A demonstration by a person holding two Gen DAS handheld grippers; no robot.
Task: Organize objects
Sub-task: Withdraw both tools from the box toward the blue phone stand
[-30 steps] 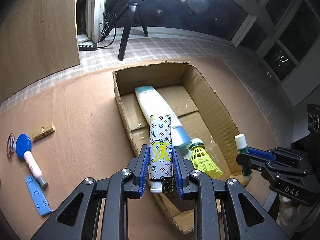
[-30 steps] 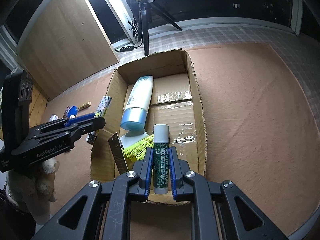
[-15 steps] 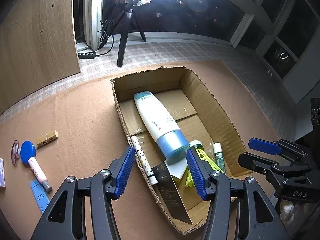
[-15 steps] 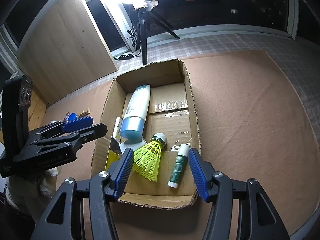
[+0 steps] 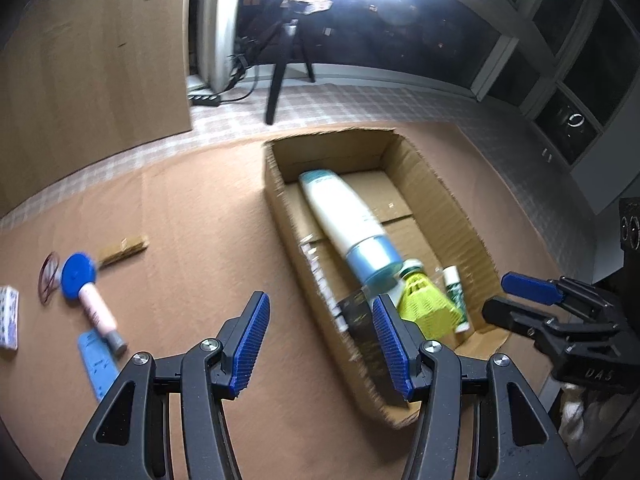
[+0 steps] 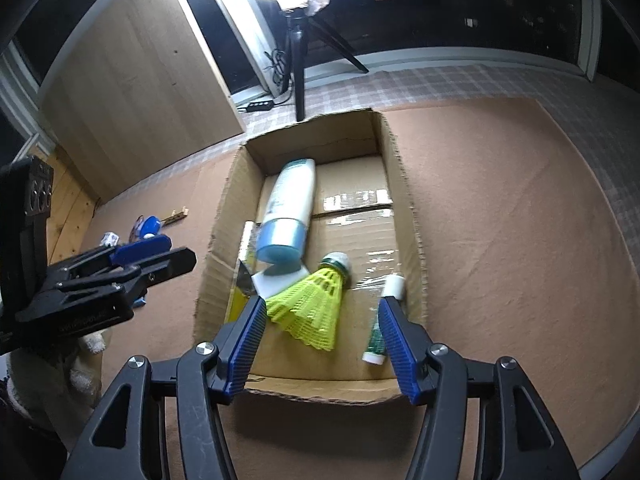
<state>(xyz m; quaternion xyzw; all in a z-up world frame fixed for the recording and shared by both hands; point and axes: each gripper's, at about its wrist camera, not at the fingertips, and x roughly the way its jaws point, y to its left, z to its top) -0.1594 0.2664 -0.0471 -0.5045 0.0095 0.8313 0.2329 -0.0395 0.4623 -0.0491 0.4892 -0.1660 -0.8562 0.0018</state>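
An open cardboard box lies on the brown mat. It holds a white bottle with a blue cap, a yellow shuttlecock, a green lip balm stick and a patterned lighter lying along its left wall. My left gripper is open and empty over the mat, at the box's left wall. Above the box's near end my right gripper is open too, with nothing gripped.
On the mat to the left lie a blue-capped pink tube, a blue strip, a wooden clothespin, a rubber band and a patterned pack. A tripod and a wooden board stand behind.
Both grippers opened: the left let go of the patterned lighter and the right let go of the lip balm, and both now lie in the box. The left gripper then shifted left.
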